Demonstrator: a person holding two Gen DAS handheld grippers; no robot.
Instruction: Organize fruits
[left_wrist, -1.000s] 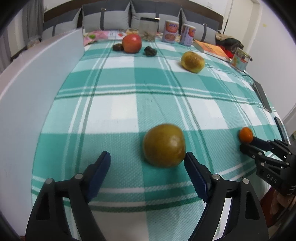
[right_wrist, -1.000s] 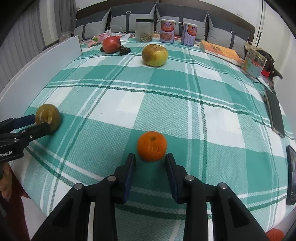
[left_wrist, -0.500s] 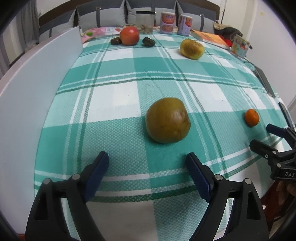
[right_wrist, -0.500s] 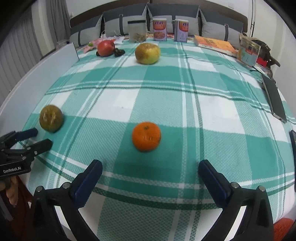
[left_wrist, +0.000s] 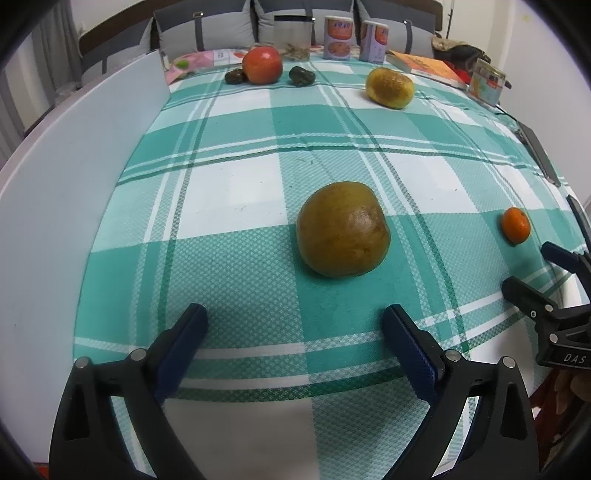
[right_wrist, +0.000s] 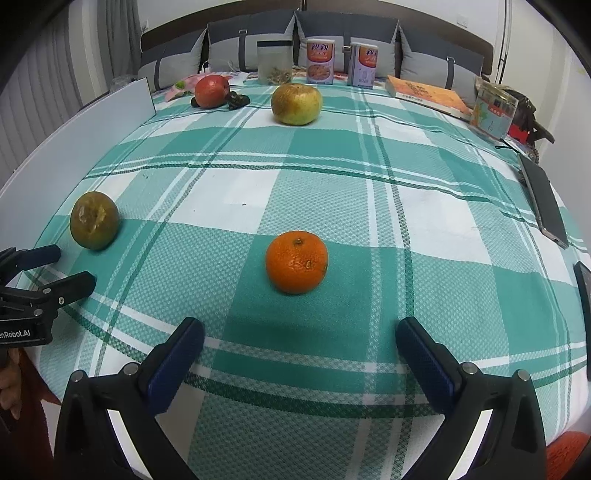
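A brown-green pear (left_wrist: 342, 229) lies on the green checked tablecloth (left_wrist: 240, 155), just beyond my left gripper (left_wrist: 295, 325). Its jaws are opening, wide apart, with nothing between them. The small orange (right_wrist: 296, 261) rests ahead of my right gripper (right_wrist: 301, 338), which stands open and clear of it. Each gripper shows in the other's view: the right gripper (left_wrist: 532, 280) near the orange (left_wrist: 515, 225), the left gripper (right_wrist: 55, 269) near the pear (right_wrist: 94, 219). At the far end sit a red apple (left_wrist: 262, 65) and a yellow-green fruit (right_wrist: 296, 103).
A white board (left_wrist: 74, 177) stands along the table's left side. Two small dark fruits (left_wrist: 301, 76) flank the apple. Cans (right_wrist: 320, 61), a clear jar (right_wrist: 275, 64), a book (right_wrist: 428, 94) and a box (right_wrist: 493, 110) line the back; a dark phone (right_wrist: 545, 199) lies at the right edge.
Both grippers have let go and drawn back from their fruit. The right gripper's jaws went from nearly closed beside the orange to wide apart; the left jaws spread a little more.
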